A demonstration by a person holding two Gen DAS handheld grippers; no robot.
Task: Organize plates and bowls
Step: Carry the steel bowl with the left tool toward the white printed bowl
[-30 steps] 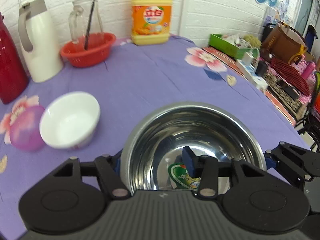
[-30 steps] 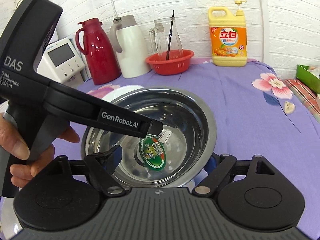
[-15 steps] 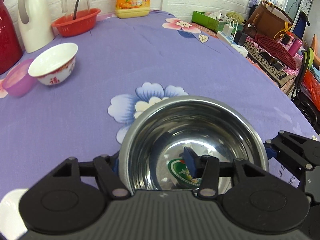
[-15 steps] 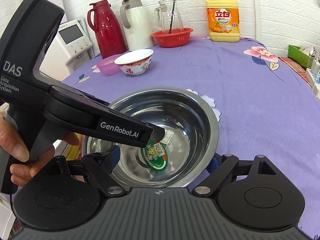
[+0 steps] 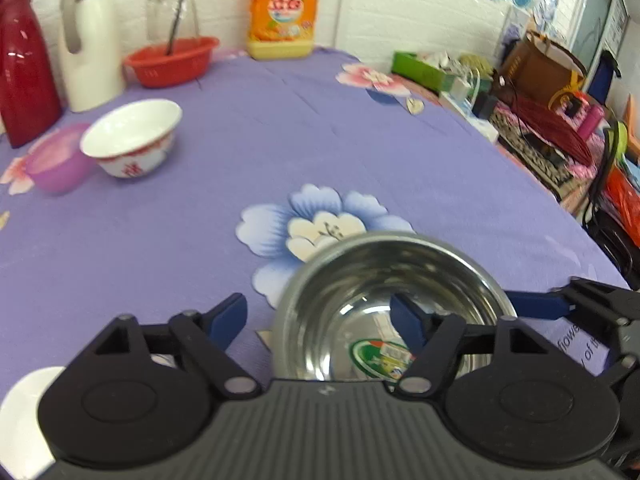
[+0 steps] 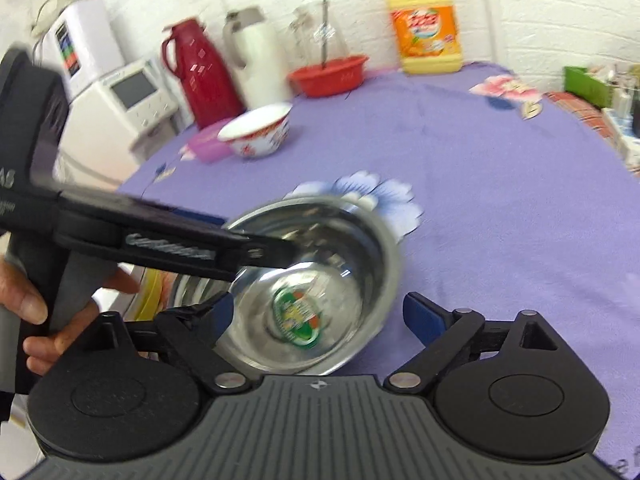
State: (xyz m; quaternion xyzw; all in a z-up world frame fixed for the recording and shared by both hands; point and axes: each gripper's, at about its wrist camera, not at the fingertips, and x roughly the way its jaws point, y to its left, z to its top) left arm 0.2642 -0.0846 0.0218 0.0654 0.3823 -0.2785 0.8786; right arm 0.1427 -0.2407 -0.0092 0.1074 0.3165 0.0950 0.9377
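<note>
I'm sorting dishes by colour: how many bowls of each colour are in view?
Steel bowl: 1
White bowl: 1
Purple bowl: 1
Red basin: 1
Total: 4

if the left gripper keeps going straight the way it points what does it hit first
Most likely the steel bowl: its near rim sits between the open fingers of the left gripper, one finger already inside it. Past the bowl lies only purple tablecloth, though depth is hard to judge here.

Steel bowl (image 5: 384, 300) near table (image 5: 280, 140) edge, ceramic bowl (image 5: 132, 136) far left behind
</note>
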